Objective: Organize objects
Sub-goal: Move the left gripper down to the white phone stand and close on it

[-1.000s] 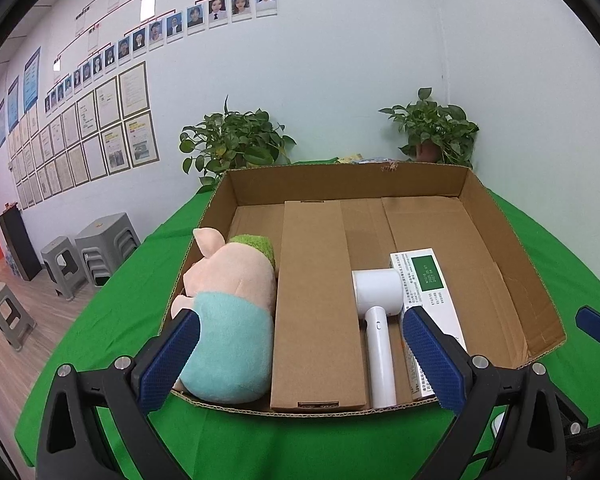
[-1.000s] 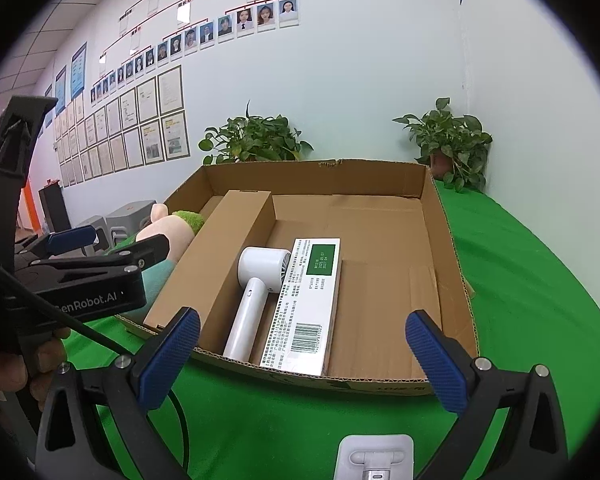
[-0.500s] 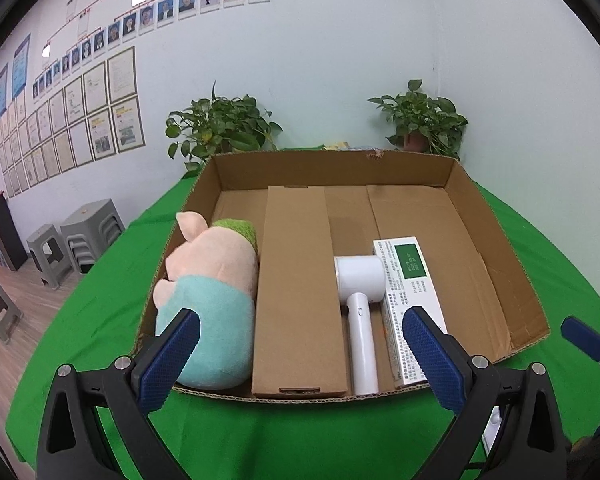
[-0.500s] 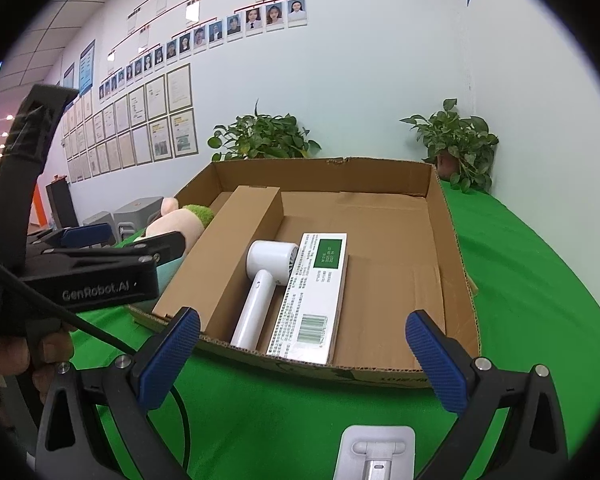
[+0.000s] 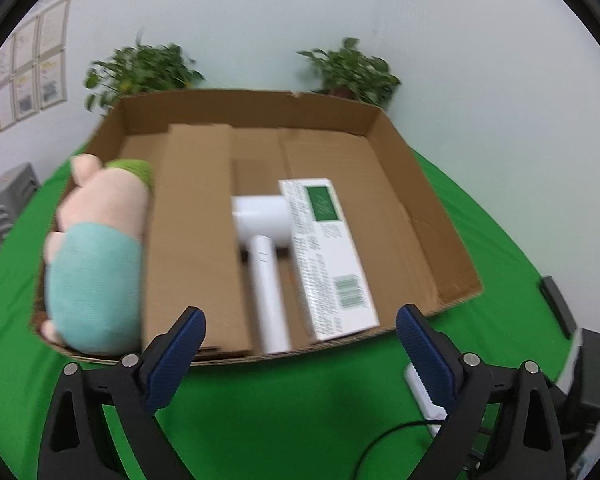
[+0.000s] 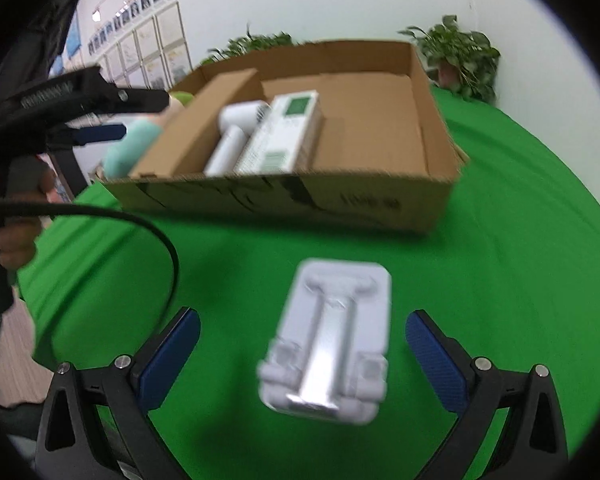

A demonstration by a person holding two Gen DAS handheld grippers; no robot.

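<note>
Phone stand (image 6: 328, 340), white plastic, lies on the green cloth near my spread right gripper (image 6: 302, 354), outside the cardboard box (image 6: 436, 200). I judge it light, rigid, best pinched across its sides. Only the left wrist view shows my left gripper (image 5: 300, 352) wide, just narrowing, empty.

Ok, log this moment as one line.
left gripper: open, closing slightly, empty, at cardboard box | right gripper: open, over white packaged item on green cloth | item outside box
</note>
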